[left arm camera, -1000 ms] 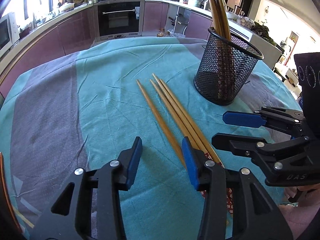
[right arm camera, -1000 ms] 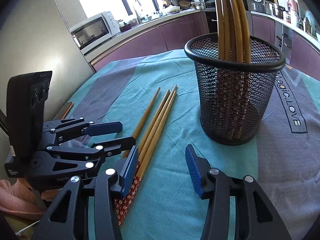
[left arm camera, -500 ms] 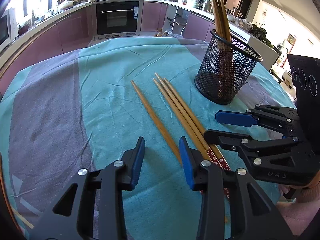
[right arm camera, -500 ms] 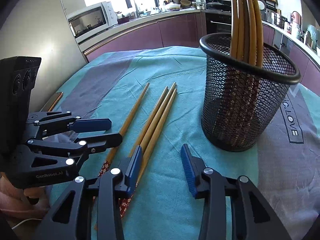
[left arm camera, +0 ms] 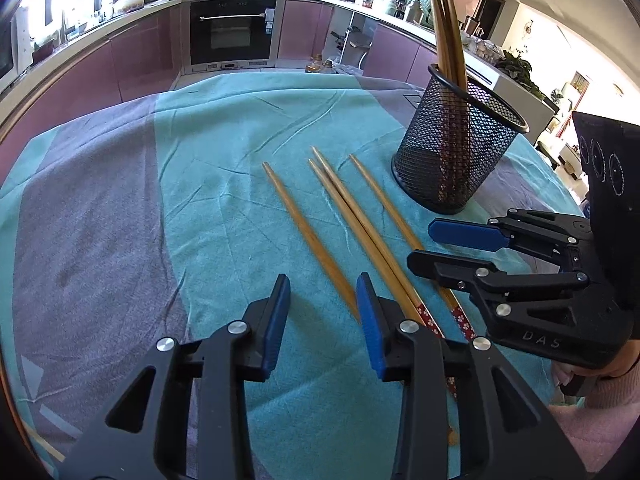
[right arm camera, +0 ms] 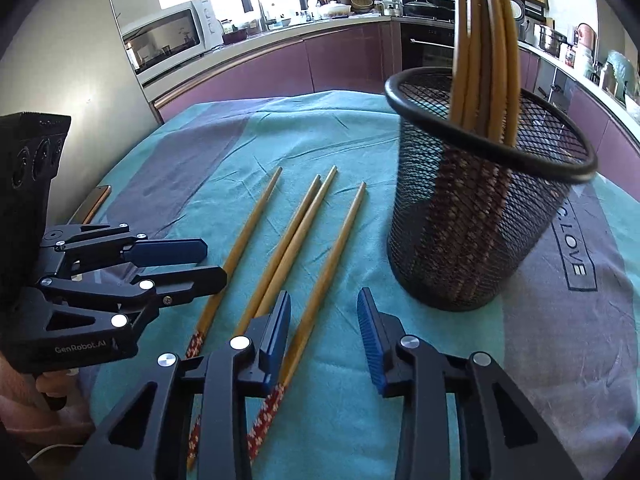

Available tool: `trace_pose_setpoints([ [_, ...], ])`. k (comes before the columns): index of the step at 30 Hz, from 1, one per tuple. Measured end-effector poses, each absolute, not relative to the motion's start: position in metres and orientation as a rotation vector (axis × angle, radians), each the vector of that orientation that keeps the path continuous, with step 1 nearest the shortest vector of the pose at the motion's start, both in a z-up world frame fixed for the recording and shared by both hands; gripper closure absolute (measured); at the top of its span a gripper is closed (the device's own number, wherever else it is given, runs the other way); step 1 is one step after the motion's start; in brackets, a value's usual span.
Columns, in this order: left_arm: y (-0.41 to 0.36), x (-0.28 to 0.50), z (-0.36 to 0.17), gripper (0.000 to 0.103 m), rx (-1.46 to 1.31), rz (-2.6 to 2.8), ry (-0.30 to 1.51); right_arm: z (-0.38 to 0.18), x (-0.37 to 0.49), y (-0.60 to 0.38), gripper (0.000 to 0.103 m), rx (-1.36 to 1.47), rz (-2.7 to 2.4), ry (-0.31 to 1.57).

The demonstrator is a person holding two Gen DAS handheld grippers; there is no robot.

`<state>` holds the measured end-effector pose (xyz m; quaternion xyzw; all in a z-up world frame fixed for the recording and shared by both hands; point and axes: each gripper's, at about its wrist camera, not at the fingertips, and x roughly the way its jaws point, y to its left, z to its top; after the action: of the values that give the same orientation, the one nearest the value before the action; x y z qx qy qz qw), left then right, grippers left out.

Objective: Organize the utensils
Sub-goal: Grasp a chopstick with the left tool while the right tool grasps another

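Observation:
Several wooden chopsticks (left arm camera: 352, 216) with red patterned ends lie side by side on the teal cloth; two touch, the outer ones lie apart. My left gripper (left arm camera: 322, 292) hovers open over their near ends, the leftmost chopstick (left arm camera: 304, 224) running under its right finger. My right gripper (right arm camera: 324, 304) is closing its jaws just above the rightmost chopstick (right arm camera: 340, 236), which passes under the left finger; the pads touch nothing. A black mesh holder (right arm camera: 472, 232) (left arm camera: 452, 152) with several chopsticks upright in it stands to the right. Each gripper shows in the other's view: right gripper (left arm camera: 422, 243), left gripper (right arm camera: 214, 261).
A phone (right arm camera: 94, 202) lies at the table's left edge. A hand in a pink sleeve (left arm camera: 592, 392) holds the right gripper. Kitchen counters, an oven (left arm camera: 232, 32) and a microwave (right arm camera: 168, 40) stand beyond the table's far edge.
The rightmost chopstick has come away from the bundle of three and lies apart to the right. Both grippers' jaws have narrowed, the right one more. The right view has swung slightly.

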<state>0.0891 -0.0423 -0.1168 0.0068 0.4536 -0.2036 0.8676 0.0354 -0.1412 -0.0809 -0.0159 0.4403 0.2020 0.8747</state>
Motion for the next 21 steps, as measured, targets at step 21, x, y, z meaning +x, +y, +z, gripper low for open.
trace_pose_setpoints([
  [21, -0.049, 0.089, -0.121, 0.094, -0.013, -0.402, 0.945, -0.082, 0.035, -0.166, 0.097, 0.136, 0.426, 0.911],
])
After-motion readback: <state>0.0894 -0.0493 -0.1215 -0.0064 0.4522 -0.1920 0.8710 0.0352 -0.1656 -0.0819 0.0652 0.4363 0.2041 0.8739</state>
